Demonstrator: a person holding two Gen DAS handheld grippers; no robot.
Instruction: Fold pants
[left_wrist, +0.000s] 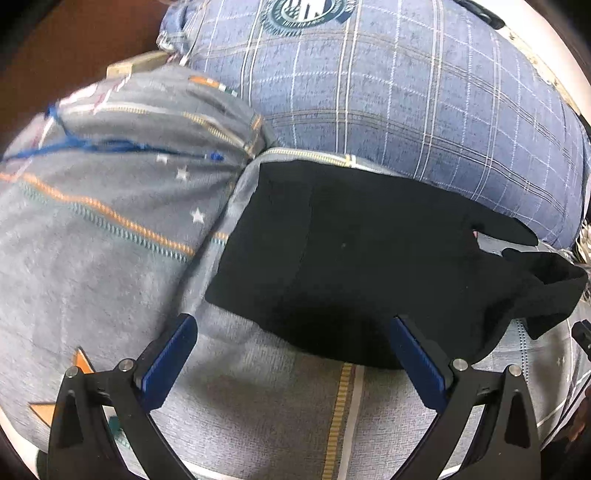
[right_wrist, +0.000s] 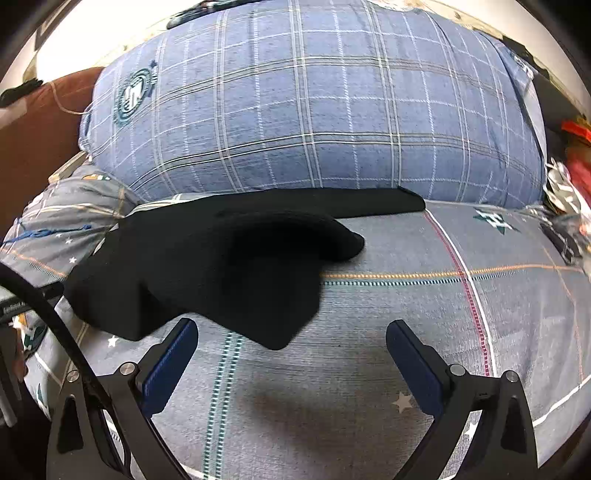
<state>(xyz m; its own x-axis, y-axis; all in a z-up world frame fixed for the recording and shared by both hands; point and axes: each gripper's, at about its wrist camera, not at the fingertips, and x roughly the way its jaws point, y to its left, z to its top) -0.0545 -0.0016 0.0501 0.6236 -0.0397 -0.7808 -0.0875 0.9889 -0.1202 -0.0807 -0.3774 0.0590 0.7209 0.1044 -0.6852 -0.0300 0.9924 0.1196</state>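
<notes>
The black pants (left_wrist: 351, 251) lie partly folded on the grey patterned bedsheet (left_wrist: 266, 398), with loose ends trailing to the right. In the right wrist view the pants (right_wrist: 221, 273) lie ahead and to the left, one layer bulging up over another, a flat strip reaching right along the pillow. My left gripper (left_wrist: 293, 325) is open and empty, its fingers just at the pants' near edge. My right gripper (right_wrist: 291, 328) is open and empty, just short of the pants' near corner, above the sheet (right_wrist: 388, 295).
A large blue plaid pillow (right_wrist: 314, 122) lies behind the pants, also in the left wrist view (left_wrist: 388, 96). A grey star-patterned bundle of bedding (left_wrist: 110, 177) rises on the left. Clutter with red items (right_wrist: 572, 166) sits at the far right edge.
</notes>
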